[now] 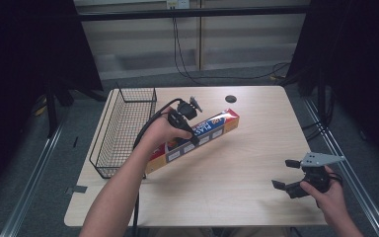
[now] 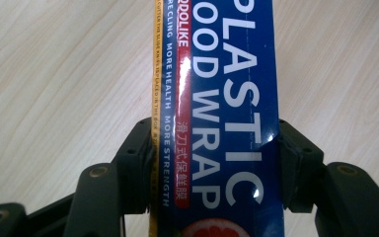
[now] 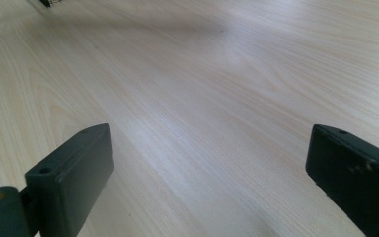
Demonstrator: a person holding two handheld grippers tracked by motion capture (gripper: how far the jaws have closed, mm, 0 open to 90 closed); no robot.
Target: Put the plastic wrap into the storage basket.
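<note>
room light: dim overall, black at both side edges of the high view
table (image 1: 237, 163): evenly lit from above, soft shadows
box (image 2: 217, 98): white glare streak down its glossy face in the left gripper view
right gripper view: near jaws soft, faint sheen on wood, broad shadow at top
sharpness: high view slightly grainy

Plenty of bare table (image 1: 246, 163) is sitting open in the middle and near right. The wire basket (image 1: 123, 129) is walling off the left edge, and the plastic wrap box (image 1: 197, 136) is slanting across just beside it, pinching that gap.
</note>
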